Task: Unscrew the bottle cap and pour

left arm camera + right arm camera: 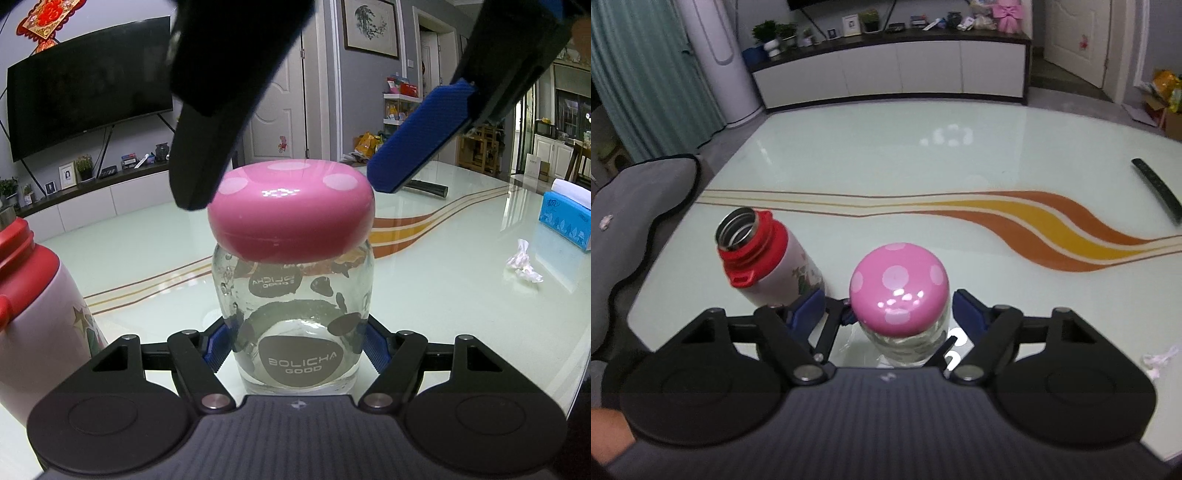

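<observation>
— Where are we with the bottle (295, 325)?

— Early, I'd say. It stands upright on the table (461, 236), and my left gripper (295, 343) has it clamped low on the glass body, a blue pad pressed to each side. The pink cap (291, 210) looks fully seated on the neck; I see no gap or tilt.

— And your right?

— My right gripper (899, 314) hangs above the cap with its fingers spread wide, one on each side and neither touching. From the left camera the two fingers straddle the cap from above.

— So nothing unscrewed yet?

— As far as I can judge, no. What's left is closing on the cap, twisting it off, then pouring.

— Pour into what?

— Most likely the flask (768, 258) just beside the bottle, on my left. Its mouth is open already. The bottle holds clear liquid, though I can't tell the level.
</observation>
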### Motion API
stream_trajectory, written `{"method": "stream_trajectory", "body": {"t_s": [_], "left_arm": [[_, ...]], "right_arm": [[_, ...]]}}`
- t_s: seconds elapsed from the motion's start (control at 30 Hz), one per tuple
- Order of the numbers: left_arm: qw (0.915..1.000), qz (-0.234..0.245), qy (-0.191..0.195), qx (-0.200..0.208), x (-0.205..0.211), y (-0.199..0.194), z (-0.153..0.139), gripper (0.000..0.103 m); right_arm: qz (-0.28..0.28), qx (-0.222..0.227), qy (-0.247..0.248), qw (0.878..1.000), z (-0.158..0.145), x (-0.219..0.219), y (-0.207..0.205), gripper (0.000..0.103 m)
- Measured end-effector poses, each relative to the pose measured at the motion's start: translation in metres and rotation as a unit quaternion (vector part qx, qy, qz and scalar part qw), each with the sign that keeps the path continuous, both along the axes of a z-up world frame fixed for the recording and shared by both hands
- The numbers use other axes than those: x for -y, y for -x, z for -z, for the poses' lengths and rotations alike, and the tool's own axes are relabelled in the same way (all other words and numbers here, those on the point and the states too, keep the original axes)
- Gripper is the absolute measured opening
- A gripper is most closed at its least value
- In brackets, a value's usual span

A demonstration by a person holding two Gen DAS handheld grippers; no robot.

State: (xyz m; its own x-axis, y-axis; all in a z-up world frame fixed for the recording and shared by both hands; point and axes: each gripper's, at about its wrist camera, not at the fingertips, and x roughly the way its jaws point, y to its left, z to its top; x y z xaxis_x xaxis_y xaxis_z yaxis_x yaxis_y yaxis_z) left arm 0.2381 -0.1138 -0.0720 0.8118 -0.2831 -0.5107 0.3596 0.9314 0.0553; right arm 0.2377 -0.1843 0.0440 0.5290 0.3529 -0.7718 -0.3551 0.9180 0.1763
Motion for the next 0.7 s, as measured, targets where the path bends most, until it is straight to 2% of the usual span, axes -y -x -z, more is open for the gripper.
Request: {"method": "stream_trajectory", "body": {"t_s": [0.23, 0.37, 0.7], "left_arm": [[1.0000, 0.000, 0.001, -0.002, -0.001, 0.001, 0.000, 0.074], [1.0000, 0.000, 0.001, -0.003, -0.002, -0.001, -0.001, 0.074], [1.0000, 0.000, 0.002, -0.003, -0.001, -0.003, -0.004, 0.074]], "right_arm": [[0.008, 0.007, 0.031, 0.999, 0.003, -0.008, -0.002, 0.072], [0.004, 0.011, 0.047, 0.999, 0.007, -0.011, -0.001, 0.064], [-0.028, 0.019, 0.060, 0.998, 0.008, -0.009, -0.001, 0.064]]}}
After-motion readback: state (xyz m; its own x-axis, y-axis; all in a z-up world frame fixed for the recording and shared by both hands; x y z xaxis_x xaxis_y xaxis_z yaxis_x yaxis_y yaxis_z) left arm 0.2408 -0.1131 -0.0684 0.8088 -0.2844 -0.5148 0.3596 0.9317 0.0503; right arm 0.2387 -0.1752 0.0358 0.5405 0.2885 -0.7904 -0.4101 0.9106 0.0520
